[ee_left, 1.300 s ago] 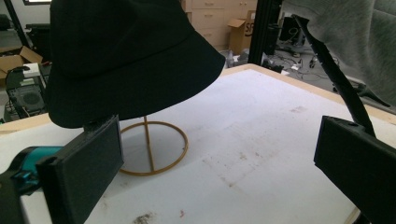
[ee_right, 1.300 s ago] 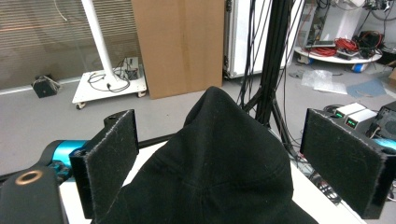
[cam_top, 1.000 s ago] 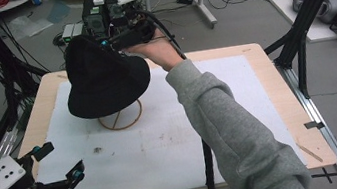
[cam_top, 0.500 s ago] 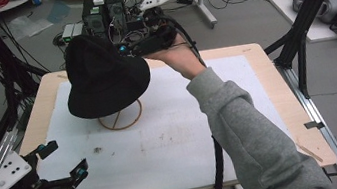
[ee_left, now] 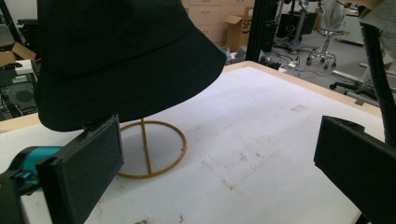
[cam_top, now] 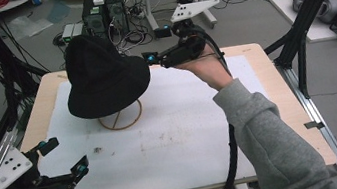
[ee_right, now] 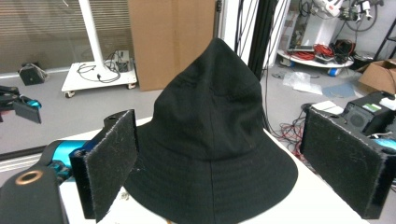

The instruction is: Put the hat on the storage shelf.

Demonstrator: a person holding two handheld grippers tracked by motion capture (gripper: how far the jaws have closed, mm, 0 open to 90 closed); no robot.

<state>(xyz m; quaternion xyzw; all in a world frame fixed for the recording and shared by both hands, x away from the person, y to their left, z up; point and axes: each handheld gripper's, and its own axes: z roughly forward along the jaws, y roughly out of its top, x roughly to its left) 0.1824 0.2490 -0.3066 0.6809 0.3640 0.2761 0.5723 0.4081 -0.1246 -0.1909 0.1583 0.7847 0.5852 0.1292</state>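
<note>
Jaws of the right gripper point(cam_top: 154, 46) are standing wide apart, empty, hovering just beside the brim of the black hat point(cam_top: 103, 74), which is sitting ahead of them on a thin wire stand point(cam_top: 120, 118). Risk, as I judge it: pinching only loose brim could be dragging the hat sideways and tipping the light stand. Left gripper point(cam_top: 63, 155) is also gaping, empty, well apart on the near side of the table point(cam_top: 188, 137). Hat is hiding the stand's top; how it is seated is unclear.
</note>
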